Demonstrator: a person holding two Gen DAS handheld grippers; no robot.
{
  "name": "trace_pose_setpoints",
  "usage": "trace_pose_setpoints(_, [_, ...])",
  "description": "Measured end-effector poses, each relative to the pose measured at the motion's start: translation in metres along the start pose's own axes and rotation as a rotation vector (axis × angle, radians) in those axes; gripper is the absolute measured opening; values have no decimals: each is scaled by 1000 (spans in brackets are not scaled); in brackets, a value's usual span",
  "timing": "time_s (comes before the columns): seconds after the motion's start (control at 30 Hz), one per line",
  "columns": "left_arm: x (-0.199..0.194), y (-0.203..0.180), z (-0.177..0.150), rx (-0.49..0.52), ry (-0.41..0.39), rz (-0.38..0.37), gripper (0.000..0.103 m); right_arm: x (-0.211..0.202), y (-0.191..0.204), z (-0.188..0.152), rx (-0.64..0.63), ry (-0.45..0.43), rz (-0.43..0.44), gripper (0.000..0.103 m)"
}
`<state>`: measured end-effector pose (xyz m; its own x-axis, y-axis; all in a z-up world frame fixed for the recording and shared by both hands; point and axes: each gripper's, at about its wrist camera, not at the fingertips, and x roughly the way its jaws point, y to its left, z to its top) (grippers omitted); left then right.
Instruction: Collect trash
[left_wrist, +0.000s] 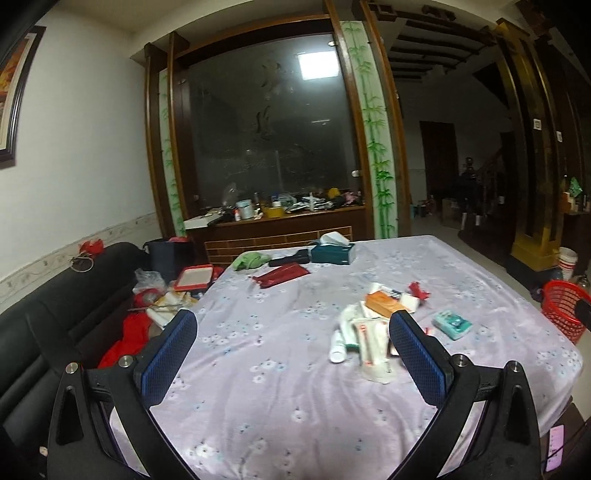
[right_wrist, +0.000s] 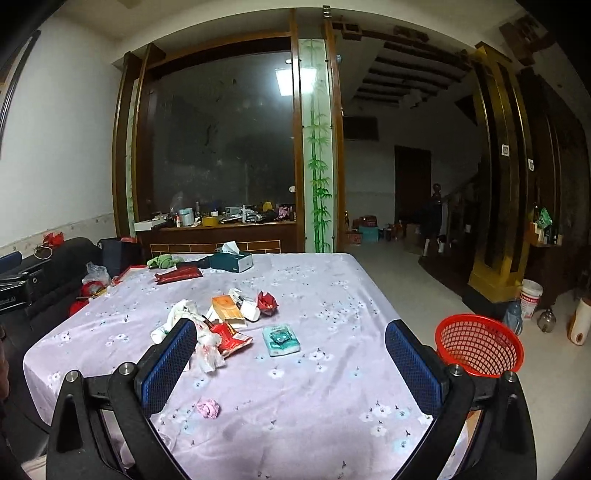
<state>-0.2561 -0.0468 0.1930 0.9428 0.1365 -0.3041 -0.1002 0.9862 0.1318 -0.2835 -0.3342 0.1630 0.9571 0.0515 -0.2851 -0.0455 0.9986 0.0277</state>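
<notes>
My left hand-held gripper and right hand-held gripper: both released, nothing held. Trash pile mid-frame on worktop. Red basket off worktop's right edge, on floor.

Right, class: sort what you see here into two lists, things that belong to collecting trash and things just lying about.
Part of the job:
- red basket on the floor
- trash pile on the table
- teal packet
- pink wad
- red wrapper
- both open tools, left tool and right tool

Probably lying about:
- tissue box
- green cloth
- white bucket
</notes>
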Motion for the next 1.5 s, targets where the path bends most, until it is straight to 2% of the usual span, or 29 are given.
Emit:
trace_pose_setpoints(0.27, [1, 16, 0, -21, 19, -17, 103, 7, 23, -3, -40, 19, 32, 103])
trace_pose_setpoints(0.47, [13, 4, -16, -5, 62, -41, 103, 17, 42, -14, -93, 56, 58, 103])
trace_pose_setpoints(0.8, [27, -5, -39, -8, 123, -59, 103, 35, 53, -29, -132, 134, 50, 103])
trace_pose_setpoints(1.3, [49, -9, -47, -7, 197, -64, 103, 55, 54, -40, -157, 207, 36, 103])
trace_pose_setpoints(1.4, [65, -11, -49, -6, 246, -110, 103, 61, 50, -41, -136, 236, 85, 103])
trace_pose_setpoints(1.5, [89, -10, -53, -26, 324, -184, 103, 73, 43, -41, -76, 312, 215, 103])
